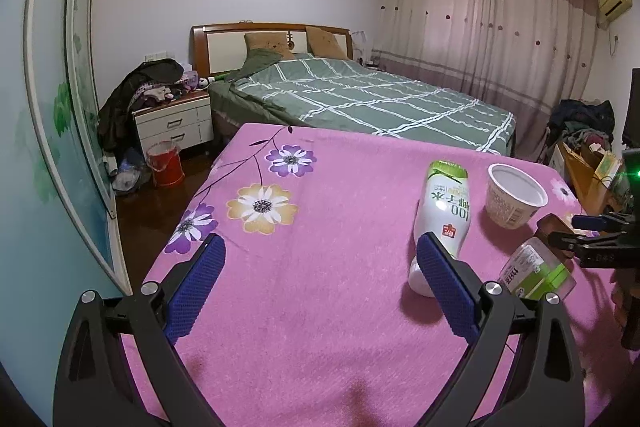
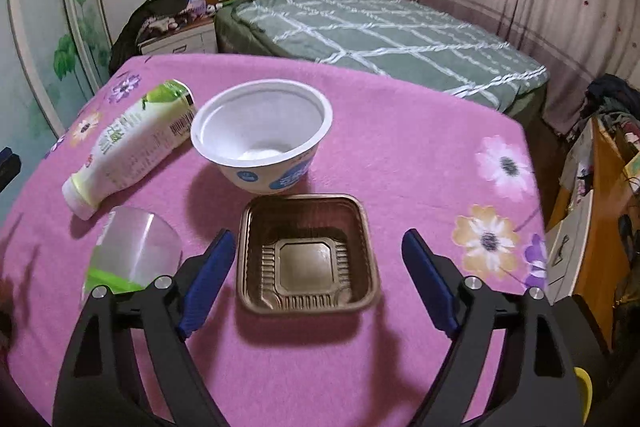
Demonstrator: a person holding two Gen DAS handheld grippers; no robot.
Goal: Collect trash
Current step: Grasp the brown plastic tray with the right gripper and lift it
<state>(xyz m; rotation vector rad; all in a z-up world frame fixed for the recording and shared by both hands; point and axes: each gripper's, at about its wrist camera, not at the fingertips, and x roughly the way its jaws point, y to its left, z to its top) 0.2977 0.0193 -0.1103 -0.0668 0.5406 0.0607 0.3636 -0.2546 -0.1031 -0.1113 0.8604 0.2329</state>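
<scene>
So far no trash looks picked up. Both the left gripper point(image 1: 320, 283) and right gripper point(image 2: 318, 281) have fingers wide apart, holding nothing. On the pink bench point(image 2: 400, 155), the brown tray point(image 2: 308, 255) sits between the right fingers. Behind it stand the white bowl point(image 2: 262, 135), lying bottle point(image 2: 132, 147) and clear cup point(image 2: 132, 251). No trash bin shows.

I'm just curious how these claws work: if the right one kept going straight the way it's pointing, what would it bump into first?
Most likely the brown plastic tray: it lies between the open right gripper fingers. The white bowl sits beyond it. Depth is hard to judge.
</scene>
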